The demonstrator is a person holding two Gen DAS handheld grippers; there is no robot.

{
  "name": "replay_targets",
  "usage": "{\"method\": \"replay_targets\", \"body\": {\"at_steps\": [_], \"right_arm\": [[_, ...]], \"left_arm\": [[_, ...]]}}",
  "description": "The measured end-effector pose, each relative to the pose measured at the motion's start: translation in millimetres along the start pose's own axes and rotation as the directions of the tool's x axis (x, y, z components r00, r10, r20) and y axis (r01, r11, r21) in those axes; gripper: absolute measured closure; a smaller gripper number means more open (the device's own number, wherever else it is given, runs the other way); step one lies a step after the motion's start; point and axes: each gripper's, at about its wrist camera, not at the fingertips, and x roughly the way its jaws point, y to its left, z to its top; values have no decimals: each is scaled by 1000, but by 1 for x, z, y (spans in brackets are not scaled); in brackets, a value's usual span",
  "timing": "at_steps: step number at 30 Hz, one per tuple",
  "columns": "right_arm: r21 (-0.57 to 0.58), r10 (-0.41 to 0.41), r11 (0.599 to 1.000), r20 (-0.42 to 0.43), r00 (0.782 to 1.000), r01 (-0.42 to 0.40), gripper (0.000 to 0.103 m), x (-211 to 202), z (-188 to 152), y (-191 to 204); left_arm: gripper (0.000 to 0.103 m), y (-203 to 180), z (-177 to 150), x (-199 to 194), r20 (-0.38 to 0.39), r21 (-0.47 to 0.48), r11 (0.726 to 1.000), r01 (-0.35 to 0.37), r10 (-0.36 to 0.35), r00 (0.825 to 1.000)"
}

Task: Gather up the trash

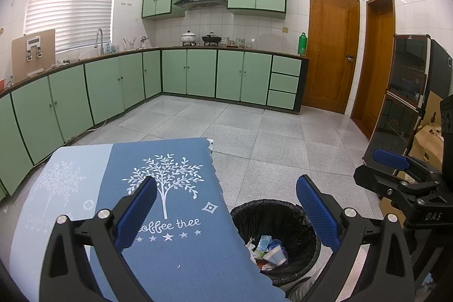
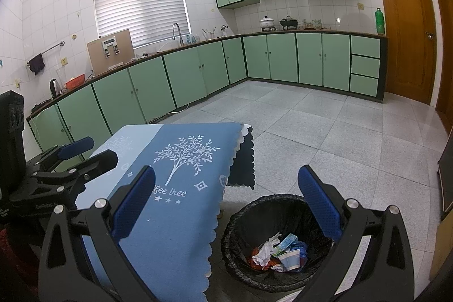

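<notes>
Bin [image 2: 276, 242] at 5 o'clock already holds trash; both grippers' jaws gape empty, so a careless reach could snag the tablecloth [image 2: 170, 174].

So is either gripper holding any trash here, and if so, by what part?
Nothing is held. The left gripper and right gripper are both open and empty, above the table edge and the trash bin, where the trash lies.

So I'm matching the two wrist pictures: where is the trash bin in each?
Left wrist: trash bin at bottom center-right, right of the blue tablecloth, partly hidden by its edge.
Right wrist: trash bin at bottom center-right, fully open to view.
Shared landmark: the white tree print.
</notes>
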Motion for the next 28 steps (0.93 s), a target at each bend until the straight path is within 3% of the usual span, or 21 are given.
{"method": "replay_targets", "body": {"at_steps": [28], "right_arm": [[0,2,1000,-6,1000,-2,5,1,0,2]], "left_arm": [[6,0,-4,3,-15,-11,1000,-1,1,1000]]}}
